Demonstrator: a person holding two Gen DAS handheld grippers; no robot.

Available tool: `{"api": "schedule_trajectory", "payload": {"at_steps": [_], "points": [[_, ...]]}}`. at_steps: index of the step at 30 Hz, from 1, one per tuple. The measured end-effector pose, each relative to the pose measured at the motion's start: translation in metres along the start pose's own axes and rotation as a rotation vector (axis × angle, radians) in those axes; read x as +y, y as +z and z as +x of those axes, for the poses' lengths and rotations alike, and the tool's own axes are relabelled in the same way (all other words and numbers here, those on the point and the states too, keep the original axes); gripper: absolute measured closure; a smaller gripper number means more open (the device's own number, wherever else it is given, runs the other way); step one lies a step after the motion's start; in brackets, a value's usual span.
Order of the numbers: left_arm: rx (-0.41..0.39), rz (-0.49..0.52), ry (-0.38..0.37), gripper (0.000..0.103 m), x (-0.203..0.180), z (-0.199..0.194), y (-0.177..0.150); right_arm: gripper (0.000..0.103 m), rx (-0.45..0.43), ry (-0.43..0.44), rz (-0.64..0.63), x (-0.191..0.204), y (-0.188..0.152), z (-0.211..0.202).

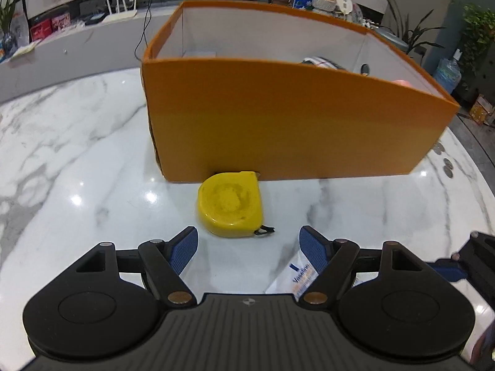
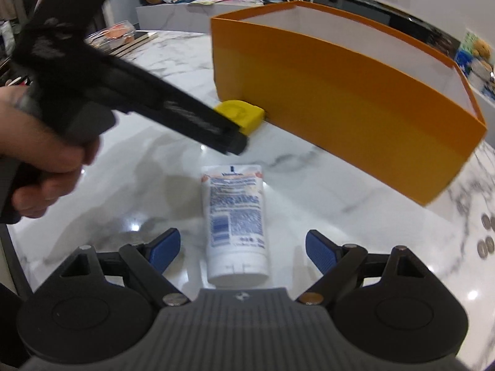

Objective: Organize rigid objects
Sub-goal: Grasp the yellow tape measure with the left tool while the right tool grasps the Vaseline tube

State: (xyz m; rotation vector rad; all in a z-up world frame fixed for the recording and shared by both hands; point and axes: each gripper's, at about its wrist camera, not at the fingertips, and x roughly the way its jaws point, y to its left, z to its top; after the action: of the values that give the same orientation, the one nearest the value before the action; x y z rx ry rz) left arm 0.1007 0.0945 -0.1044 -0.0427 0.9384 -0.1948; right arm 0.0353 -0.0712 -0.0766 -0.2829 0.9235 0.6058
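A yellow tape measure (image 1: 230, 204) lies flat on the marble table, against the near wall of an orange box (image 1: 294, 117). My left gripper (image 1: 249, 242) hovers open just in front of it, jaws wide, nothing between them. In the right wrist view a white lotion tube (image 2: 235, 222) lies on the table, cap end toward me. My right gripper (image 2: 243, 247) is open and straddles the tube's lower part without touching it. The tape measure (image 2: 239, 114) and orange box (image 2: 340, 105) show beyond, with the left gripper's black body (image 2: 139, 92) crossing above, held by a hand (image 2: 40, 167).
The box holds a few items, partly hidden behind its wall. Coins (image 2: 487, 235) lie near the table's right edge. A plastic container (image 2: 114, 34) on books sits at the far left. A counter with a router (image 1: 120, 3) and clutter runs behind. The tube's corner (image 1: 297, 275) shows under my left gripper's right finger.
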Motion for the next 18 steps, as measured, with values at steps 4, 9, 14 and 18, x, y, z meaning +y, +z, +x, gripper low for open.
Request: {"api": "schedule_trajectory", "payload": {"at_steps": [4,9,14,18], "points": [[-0.015,-0.022,-0.003,0.015,0.004,0.009,0.002,0.016,-0.018,0.02,0.008,-0.002,0.001,0.007],[-0.055,-0.033,0.008,0.015,0.005,0.014,0.008,0.017,-0.024,0.015,0.016,-0.008,0.0,0.018],[-0.073,0.023,0.046,0.029,-0.002,0.017,0.007,0.024,-0.031,0.023,0.009,-0.01,-0.001,0.025],[-0.072,0.09,0.076,0.044,-0.014,0.018,0.005,0.034,-0.049,0.015,-0.02,-0.01,-0.001,0.026]]}}
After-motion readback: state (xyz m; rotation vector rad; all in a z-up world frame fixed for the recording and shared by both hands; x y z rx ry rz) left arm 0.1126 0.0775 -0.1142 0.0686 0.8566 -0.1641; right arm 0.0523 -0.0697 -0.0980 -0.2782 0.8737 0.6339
